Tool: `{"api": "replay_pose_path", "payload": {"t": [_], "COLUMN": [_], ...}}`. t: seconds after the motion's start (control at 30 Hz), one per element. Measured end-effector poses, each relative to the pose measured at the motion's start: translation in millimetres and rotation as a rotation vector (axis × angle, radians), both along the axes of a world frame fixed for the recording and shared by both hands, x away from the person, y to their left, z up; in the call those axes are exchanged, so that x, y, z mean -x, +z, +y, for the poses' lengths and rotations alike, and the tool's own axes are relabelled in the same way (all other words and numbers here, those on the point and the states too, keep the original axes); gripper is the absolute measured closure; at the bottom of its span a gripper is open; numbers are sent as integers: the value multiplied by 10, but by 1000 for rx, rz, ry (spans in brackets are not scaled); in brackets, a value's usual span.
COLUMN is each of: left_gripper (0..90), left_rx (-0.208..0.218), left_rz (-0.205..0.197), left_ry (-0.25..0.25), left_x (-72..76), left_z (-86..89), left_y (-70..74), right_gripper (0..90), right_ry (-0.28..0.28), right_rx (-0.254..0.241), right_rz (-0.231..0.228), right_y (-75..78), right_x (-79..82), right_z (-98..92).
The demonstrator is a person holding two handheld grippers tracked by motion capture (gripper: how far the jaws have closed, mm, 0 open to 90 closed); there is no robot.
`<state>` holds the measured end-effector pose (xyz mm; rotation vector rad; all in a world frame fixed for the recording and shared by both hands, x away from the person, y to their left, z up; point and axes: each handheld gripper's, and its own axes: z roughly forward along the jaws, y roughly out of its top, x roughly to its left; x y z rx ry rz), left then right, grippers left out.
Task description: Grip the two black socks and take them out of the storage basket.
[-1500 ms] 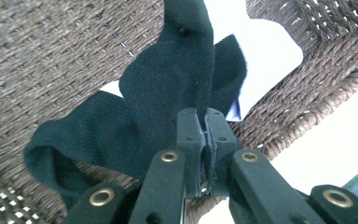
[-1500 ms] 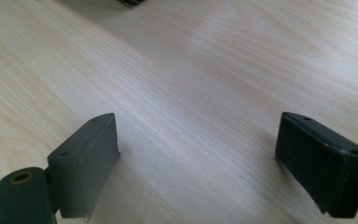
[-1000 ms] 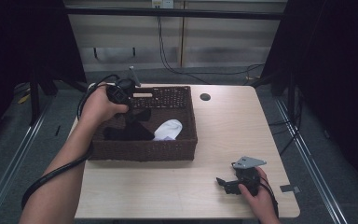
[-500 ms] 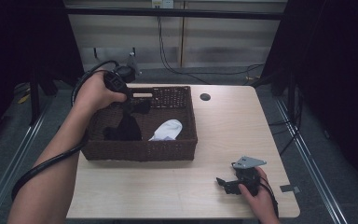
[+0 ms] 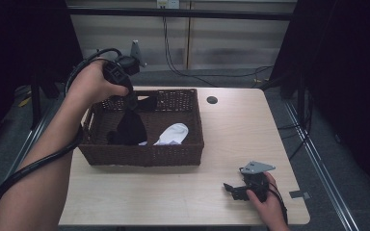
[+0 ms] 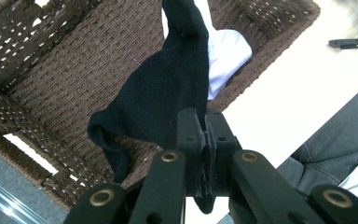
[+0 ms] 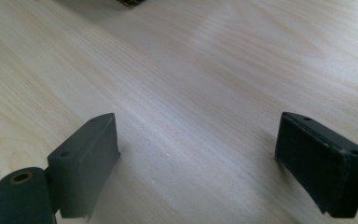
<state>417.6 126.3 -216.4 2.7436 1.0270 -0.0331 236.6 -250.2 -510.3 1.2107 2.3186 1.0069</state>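
Note:
A black sock (image 5: 131, 127) hangs over the brown wicker basket (image 5: 173, 155), its lower end still inside. My left gripper (image 5: 129, 100) is raised above the basket's back left part and is shut on the sock's top. The left gripper view has the sock (image 6: 168, 88) pinched between the closed jaws (image 6: 204, 135), dangling over the basket floor (image 6: 60, 79). A white sock (image 5: 173, 133) lies in the basket, also visible past the black one (image 6: 226, 51). My right gripper (image 5: 229, 188) rests open on the table near the front right, its fingertips (image 7: 88, 154) wide apart over bare wood.
The light wooden table (image 5: 231, 139) has a round cable hole (image 5: 212, 100) behind the basket's right side. The left gripper's cable (image 5: 38, 161) trails along the person's left forearm. Dark floor and black curtains surround the table.
My left gripper has risen and moved back, pulling the black sock up out of the basket. The right gripper has stayed still.

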Motion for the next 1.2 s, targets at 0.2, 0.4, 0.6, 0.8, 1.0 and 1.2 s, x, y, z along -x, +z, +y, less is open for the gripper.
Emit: {"api": "replay_pose_path", "payload": {"t": [0.2, 0.4, 0.6, 0.8, 1.0, 1.2], "left_gripper": [862, 862, 861, 861, 860, 861], "left_rx": [0, -1, 9, 18, 38, 53], "left_rz": [0, -5, -7, -10, -11, 0], "left_ry": [-43, -60, -88, -131, -155, -206], "left_x": [94, 187, 285, 446, 576, 703], "left_z": [-27, -55, -87, -117, -151, -216], "left_y": [125, 239, 285, 311, 302, 229], "right_gripper": [123, 123, 123, 123, 123, 123], "right_ry": [2, 2, 0, 2, 2, 2], "right_rx": [0, 0, 0, 0, 0, 1], "right_rz": [-2, -2, 0, -3, -2, -2], "right_y": [-1, -1, 0, -1, -1, -1], "right_x": [-2, -2, -1, -2, -2, -2], "right_z": [-1, -1, 0, -1, -1, -1]}}
